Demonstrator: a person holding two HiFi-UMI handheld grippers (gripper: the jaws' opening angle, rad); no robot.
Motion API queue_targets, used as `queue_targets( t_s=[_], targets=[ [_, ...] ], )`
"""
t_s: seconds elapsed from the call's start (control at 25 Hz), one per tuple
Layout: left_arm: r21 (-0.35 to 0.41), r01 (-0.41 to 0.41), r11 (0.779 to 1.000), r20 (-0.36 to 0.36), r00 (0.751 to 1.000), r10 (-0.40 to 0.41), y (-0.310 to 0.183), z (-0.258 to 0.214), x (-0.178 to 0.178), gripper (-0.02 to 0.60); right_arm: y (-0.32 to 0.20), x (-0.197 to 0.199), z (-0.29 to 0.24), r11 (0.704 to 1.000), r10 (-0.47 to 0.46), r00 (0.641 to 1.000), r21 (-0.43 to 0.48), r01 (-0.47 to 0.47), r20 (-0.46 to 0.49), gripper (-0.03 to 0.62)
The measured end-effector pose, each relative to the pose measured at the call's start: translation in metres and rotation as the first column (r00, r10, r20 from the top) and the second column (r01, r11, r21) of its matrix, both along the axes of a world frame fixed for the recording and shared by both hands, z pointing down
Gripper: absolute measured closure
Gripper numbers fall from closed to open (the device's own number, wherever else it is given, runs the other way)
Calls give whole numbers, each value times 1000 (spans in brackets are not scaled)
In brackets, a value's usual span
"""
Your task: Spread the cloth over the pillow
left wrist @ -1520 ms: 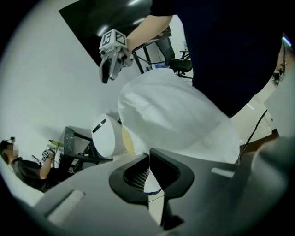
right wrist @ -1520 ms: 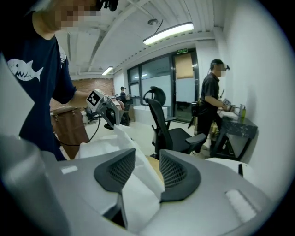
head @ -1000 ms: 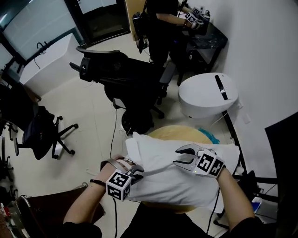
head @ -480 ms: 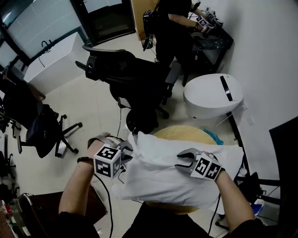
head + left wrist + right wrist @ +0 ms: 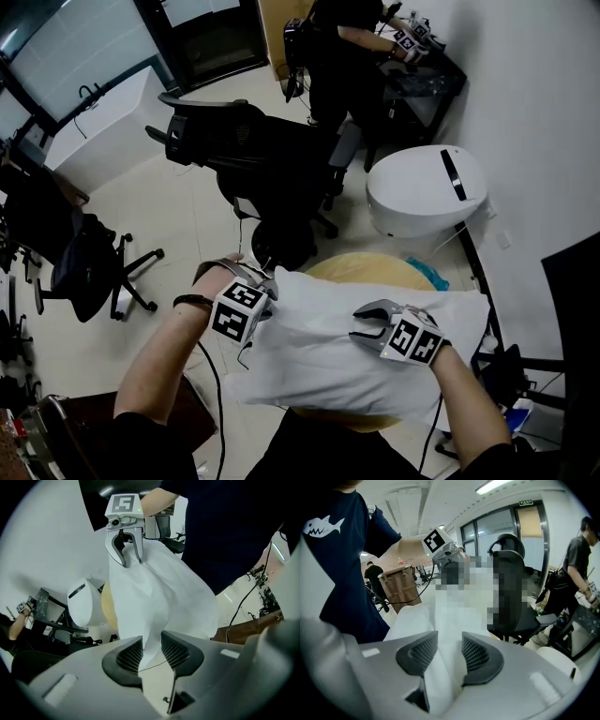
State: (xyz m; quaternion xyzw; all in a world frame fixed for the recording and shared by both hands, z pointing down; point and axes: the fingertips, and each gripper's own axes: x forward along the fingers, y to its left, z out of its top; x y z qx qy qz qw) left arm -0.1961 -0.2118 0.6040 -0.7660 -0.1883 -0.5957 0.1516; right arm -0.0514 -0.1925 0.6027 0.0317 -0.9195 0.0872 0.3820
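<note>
a round table carries the pillow. the white cloth lies rumpled over most of it. only the pillow's right end looks bare, though white on white makes that edge hard to fix.

the right gripper sits on top near the middle. its jaws stand wide, clenched round a thick white fold of cloth that fills the gap between them. the left gripper points down at the far left edge. its jaws have just been opening, and a thin fold of cloth still runs between them, now loose rather than pinched.

this looks like the spreading step, with the left side just drawn out and let go. the next move likely calls for lifting the left gripper clear without dragging the fold along. after that it would need a fresh hold on the near left corner, which hangs off the table, so the wrinkles can be pulled flat.

a second ago the left gripper was low at that near left corner. since then it has travelled along the edge to the far side. the right gripper has barely shifted.
</note>
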Motion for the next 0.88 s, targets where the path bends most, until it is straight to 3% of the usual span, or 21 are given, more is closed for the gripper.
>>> queue_targets(
  t_s=[0.08,0.16,0.36,0.44,0.6,0.72,0.88],
  targets=[
    [-8,8,1000,5,1000,-8,-1,3,-1,535,-1,0,-2,1000,2,1000,2,-2,6,424],
    [17,16,1000,3,1000,-16,-9,4,-3,566,-3,0,-4,1000,9,1000,11,-9,15,424],
    [130,95,987,-12,995,-95,-60,2,-10,571,-24,8,-19,989,90,995,110,-95,50,424],
    [183,126,975,-10,992,-127,-86,4,-15,572,-40,15,-27,970,159,985,175,-168,67,424],
    [247,195,949,-13,980,-198,-129,6,-22,574,-72,38,-55,894,319,936,281,-350,151,422],
    [220,242,945,3,968,-249,-146,18,-27,574,-84,56,-65,856,408,892,258,-448,196,421],
    [143,256,956,63,962,-267,-147,47,-29,574,-85,77,-55,840,461,868,225,-494,183,421]
  ],
)
